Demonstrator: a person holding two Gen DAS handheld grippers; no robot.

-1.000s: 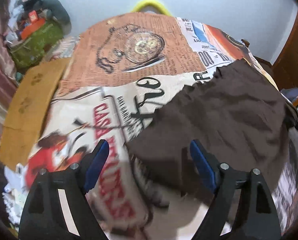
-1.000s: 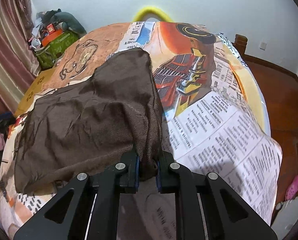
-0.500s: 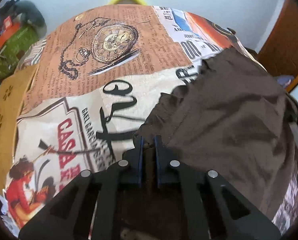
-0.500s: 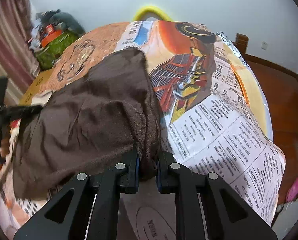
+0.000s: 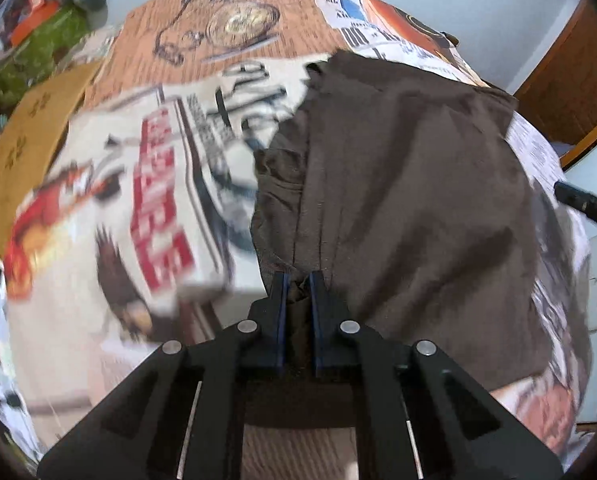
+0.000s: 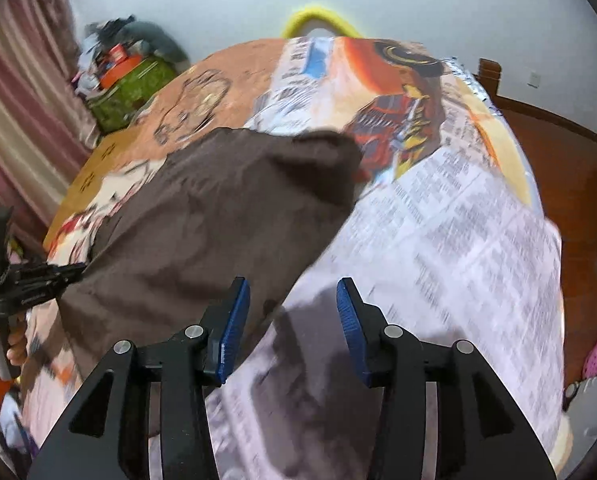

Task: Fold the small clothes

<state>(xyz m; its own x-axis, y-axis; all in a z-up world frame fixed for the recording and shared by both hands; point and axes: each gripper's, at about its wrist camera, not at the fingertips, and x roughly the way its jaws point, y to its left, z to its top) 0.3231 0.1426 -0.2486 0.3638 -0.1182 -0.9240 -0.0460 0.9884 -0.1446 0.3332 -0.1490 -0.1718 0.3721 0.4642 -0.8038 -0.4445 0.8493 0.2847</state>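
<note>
One garment: dark brown crumpled cloth garment (image 5: pixel 410 208), spread on the bed, filling the centre of the left wrist view out to 3 o'clock
Near edge: a bunched corner rises into the jaws at 6 o'clock of the left wrist view
Left gripper (image 5: pixel 297 282): jaws clamped on that corner, brown cloth pinched between the blue pads
Right gripper (image 6: pixel 289 304): jaws opening, blue pads apart; garment edge just past the left pad, not pressed
Bed cover (image 6: pixel 450 240): newspaper-print sheet with red car and pocket-watch pictures, under the garment
Yellow curved tube (image 6: pixel 318 20): 12 o'clock, beyond the bed
Green bag (image 6: pixel 126 96): 10 o'clock, beside striped curtain (image 6: pixel 14 120)
</note>
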